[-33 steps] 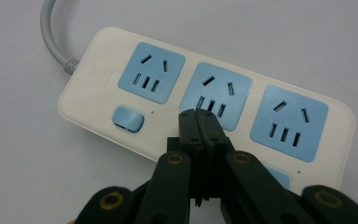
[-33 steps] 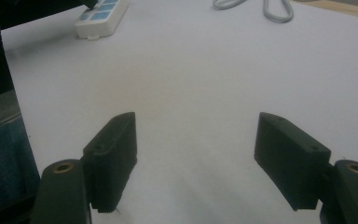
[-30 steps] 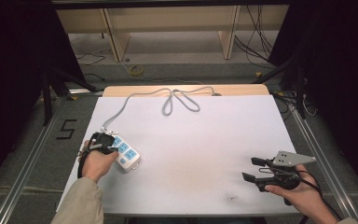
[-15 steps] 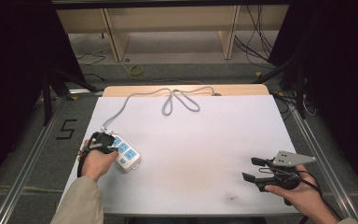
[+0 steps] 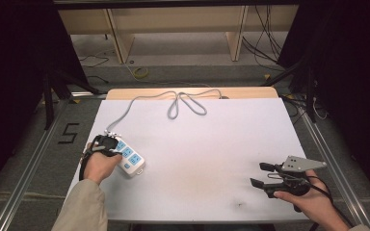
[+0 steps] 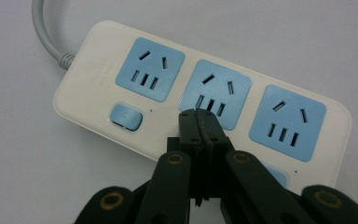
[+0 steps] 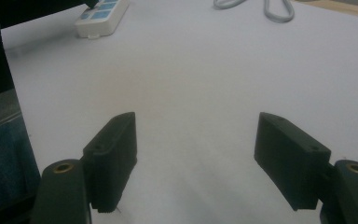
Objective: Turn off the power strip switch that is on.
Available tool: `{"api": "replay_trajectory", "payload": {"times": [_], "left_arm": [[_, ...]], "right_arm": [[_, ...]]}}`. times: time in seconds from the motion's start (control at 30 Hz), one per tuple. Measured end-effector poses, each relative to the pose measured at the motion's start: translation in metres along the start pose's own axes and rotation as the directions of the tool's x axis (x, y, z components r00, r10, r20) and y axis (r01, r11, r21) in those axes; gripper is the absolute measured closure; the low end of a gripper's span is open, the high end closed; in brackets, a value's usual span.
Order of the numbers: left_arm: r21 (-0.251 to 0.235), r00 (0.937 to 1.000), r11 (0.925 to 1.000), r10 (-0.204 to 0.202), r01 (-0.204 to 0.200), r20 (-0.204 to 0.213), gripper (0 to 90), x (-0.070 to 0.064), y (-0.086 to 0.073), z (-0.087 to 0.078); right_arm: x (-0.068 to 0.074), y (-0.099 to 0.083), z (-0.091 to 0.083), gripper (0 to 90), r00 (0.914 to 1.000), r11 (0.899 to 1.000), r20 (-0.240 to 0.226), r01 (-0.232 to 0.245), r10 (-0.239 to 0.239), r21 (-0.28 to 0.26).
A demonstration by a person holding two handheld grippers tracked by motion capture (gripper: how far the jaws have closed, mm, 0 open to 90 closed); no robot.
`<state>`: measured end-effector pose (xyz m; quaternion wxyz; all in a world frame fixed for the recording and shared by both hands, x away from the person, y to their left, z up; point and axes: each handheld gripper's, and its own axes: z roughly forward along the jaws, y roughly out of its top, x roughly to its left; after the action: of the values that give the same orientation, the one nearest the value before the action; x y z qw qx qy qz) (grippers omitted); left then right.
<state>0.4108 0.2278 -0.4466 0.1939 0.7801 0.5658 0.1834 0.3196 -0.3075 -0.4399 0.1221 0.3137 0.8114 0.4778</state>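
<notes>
A white power strip (image 5: 131, 161) with three blue sockets lies near the table's left edge. Its grey cable (image 5: 182, 102) runs to the far edge and loops there. My left gripper (image 5: 114, 150) is shut with nothing between its jaws. In the left gripper view its joined tips (image 6: 200, 117) sit right over the strip (image 6: 98, 74), at the lower edge of the middle socket (image 6: 221, 91); contact cannot be told. A blue switch button (image 6: 125, 115) lies to their left. My right gripper (image 5: 260, 175) is open over bare table at the front right, nothing between its jaws (image 7: 196, 126).
The white tabletop (image 5: 212, 144) stretches between both hands. In the right gripper view the strip (image 7: 100, 16) and the cable loops (image 7: 265, 9) lie far off. A wooden strip (image 5: 250, 91) edges the table's far side, with shelving and floor cables behind.
</notes>
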Motion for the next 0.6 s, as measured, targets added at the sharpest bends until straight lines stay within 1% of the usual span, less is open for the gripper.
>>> {"api": "replay_trajectory", "payload": {"times": [0.13,0.33,0.53,0.6], "left_arm": [[0.012,1.0,0.9999,-0.005,0.005,0.006,89.9,0.0009,0.0016,0.0001],[0.016,0.9994,0.9996,-0.024,0.023,0.025,89.9,0.0036,0.0022,0.0003],[0.023,1.0,0.9997,-0.007,0.007,0.004,89.9,0.0006,0.0035,0.0007],[0.03,1.0,0.9995,0.005,-0.005,-0.002,90.0,-0.0002,0.004,0.0006]], "right_arm": [[-0.0001,-0.0001,-0.0001,30.2,1.0,1.0,0.0,0.0,0.0,0.0],[0.0003,-0.0001,-0.0003,30.2,1.0,1.0,-0.001,0.0,0.0,0.0],[0.0007,0.0,0.0,30.2,1.0,1.0,-0.002,-0.001,0.001,0.0],[0.0008,0.0,0.0,30.2,1.0,1.0,-0.001,-0.001,0.001,0.0]]}}
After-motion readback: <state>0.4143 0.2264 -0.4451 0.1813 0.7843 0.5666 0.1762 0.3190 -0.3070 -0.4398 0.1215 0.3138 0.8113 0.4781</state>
